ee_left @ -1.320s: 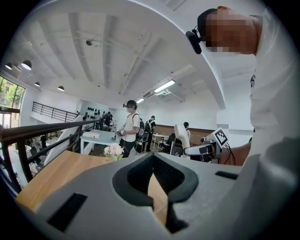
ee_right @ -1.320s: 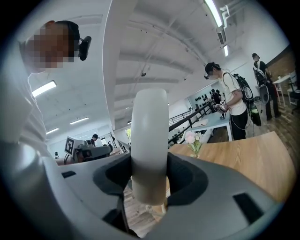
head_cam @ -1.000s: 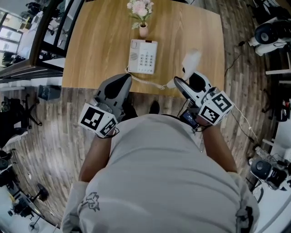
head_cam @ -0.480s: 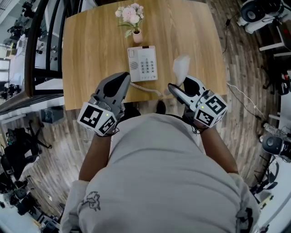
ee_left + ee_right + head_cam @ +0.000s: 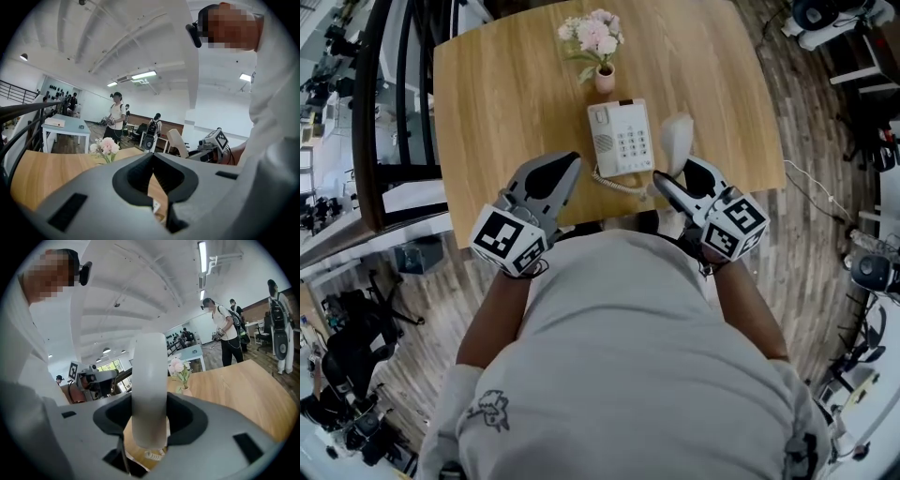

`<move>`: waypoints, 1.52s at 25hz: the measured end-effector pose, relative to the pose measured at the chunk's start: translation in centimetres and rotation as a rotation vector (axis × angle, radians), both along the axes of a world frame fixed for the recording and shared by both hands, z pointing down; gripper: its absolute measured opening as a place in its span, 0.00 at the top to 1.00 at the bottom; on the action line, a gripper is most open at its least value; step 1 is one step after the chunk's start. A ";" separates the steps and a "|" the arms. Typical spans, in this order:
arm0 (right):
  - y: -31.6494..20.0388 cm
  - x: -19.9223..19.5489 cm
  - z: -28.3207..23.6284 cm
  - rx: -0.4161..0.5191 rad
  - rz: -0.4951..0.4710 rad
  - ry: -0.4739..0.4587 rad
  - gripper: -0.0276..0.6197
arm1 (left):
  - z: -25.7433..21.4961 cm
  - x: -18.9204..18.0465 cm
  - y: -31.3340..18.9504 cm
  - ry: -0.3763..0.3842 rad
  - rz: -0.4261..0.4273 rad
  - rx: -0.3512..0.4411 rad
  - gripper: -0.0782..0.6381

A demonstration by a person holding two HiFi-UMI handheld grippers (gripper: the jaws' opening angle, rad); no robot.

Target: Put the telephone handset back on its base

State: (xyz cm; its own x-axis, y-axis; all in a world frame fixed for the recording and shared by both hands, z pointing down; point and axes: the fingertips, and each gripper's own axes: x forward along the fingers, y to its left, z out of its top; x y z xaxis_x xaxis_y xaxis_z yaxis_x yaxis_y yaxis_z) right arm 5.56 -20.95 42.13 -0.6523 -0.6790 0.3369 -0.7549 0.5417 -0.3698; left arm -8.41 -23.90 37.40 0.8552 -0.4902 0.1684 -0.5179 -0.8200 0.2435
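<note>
The white telephone base (image 5: 621, 139) with its keypad lies on the wooden table (image 5: 506, 103), near the front edge. My right gripper (image 5: 680, 176) is shut on the lower end of the white handset (image 5: 676, 142), which stands tilted just right of the base and above the table. A coiled cord (image 5: 623, 184) runs from the base toward the handset. In the right gripper view the handset (image 5: 150, 376) rises upright between the jaws of my right gripper (image 5: 150, 401). My left gripper (image 5: 570, 161) hovers left of the base, over the table's front edge, shut and with nothing in it (image 5: 153, 157).
A small vase of pink flowers (image 5: 602, 47) stands just behind the base. A dark railing (image 5: 370, 112) runs along the table's left side. Office equipment and cables lie on the floor at the right (image 5: 825, 187). Several people stand far back in the room (image 5: 115, 119).
The right gripper has carried the handset leftward, closer to the base. The left gripper has kept its place beside the base.
</note>
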 end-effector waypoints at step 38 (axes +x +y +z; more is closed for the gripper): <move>-7.3 -5.4 17.4 -0.331 0.269 0.168 0.61 | 11.3 -3.2 -5.9 -0.071 0.192 -0.177 0.88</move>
State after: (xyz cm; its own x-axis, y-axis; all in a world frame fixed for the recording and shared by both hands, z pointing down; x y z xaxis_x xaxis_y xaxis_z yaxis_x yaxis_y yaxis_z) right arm 0.15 -28.26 59.49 -0.3853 -0.6551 0.6499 -0.9168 0.1913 -0.3506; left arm -11.61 -29.85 48.67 0.9126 -0.2776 0.3002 -0.3780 -0.8526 0.3608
